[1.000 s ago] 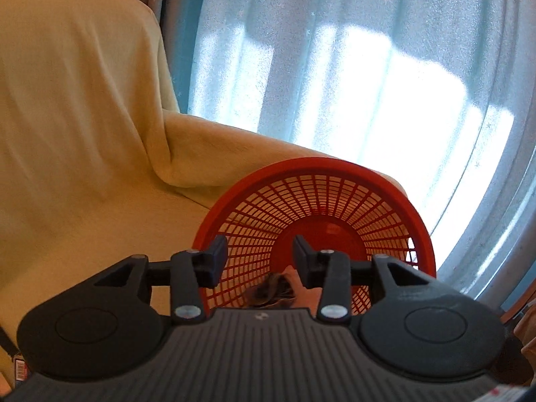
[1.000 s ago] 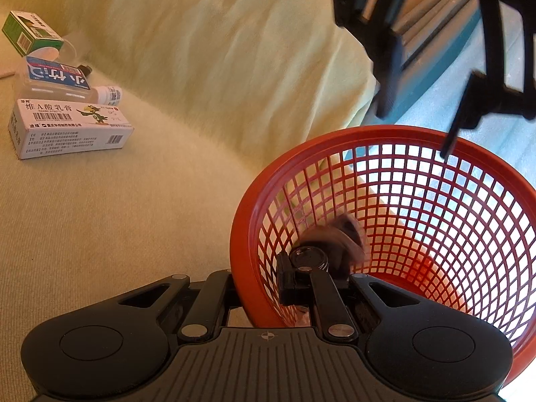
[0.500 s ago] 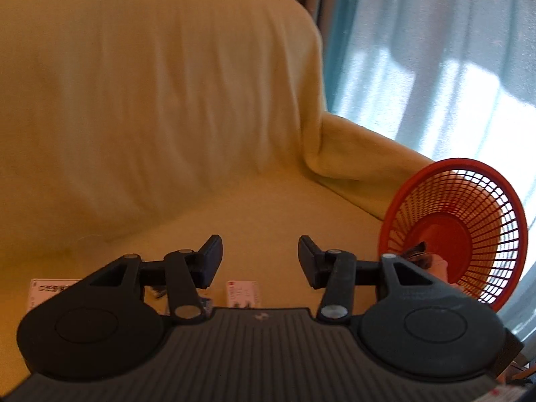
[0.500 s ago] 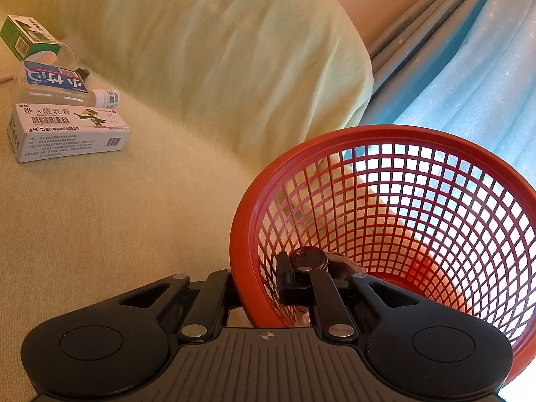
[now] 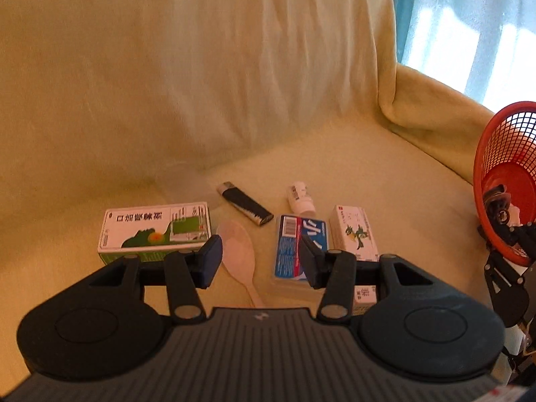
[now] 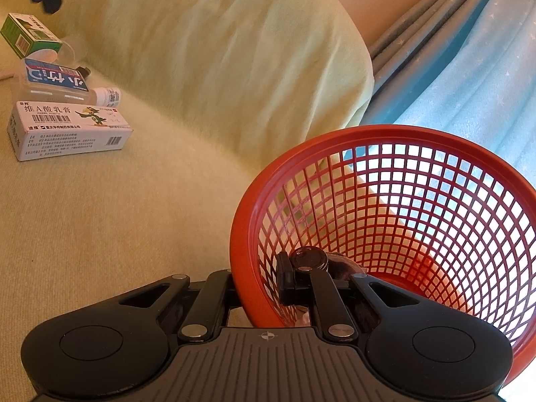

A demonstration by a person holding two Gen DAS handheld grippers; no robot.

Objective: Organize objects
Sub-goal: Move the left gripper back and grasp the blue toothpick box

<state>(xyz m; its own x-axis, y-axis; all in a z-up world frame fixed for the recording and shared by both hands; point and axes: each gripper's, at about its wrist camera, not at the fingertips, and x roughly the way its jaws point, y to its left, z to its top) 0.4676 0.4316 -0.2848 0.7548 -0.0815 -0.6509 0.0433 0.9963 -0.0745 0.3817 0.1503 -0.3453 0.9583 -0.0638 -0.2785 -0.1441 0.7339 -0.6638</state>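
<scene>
- Right now my left gripper hangs over the couch seat with its jaws apart and nothing pressed between them; a pale plastic spoon lies on the cover under the gap.
- Just beside the left finger sits a green and white box, lying flat.
- Behind the right finger lies a blue-labelled clear pack, and touching its right side is a white box with a green bird.
- A little farther back I see a black lighter lying at a slant, and a small white bottle on its side next to it.
- Beyond these rises the couch back under a yellow cover, with a pale blue curtain past the armrest.
- On the other side, my right gripper is clamped on the rim of the red basket: one finger is outside the mesh wall, the other inside.
- Resting inside the basket, right by that inner finger, are a dark round thing and something clear that I cannot make out.
- From the right wrist view, the boxes lie well apart from the basket, far off to the left on the seat.
</scene>
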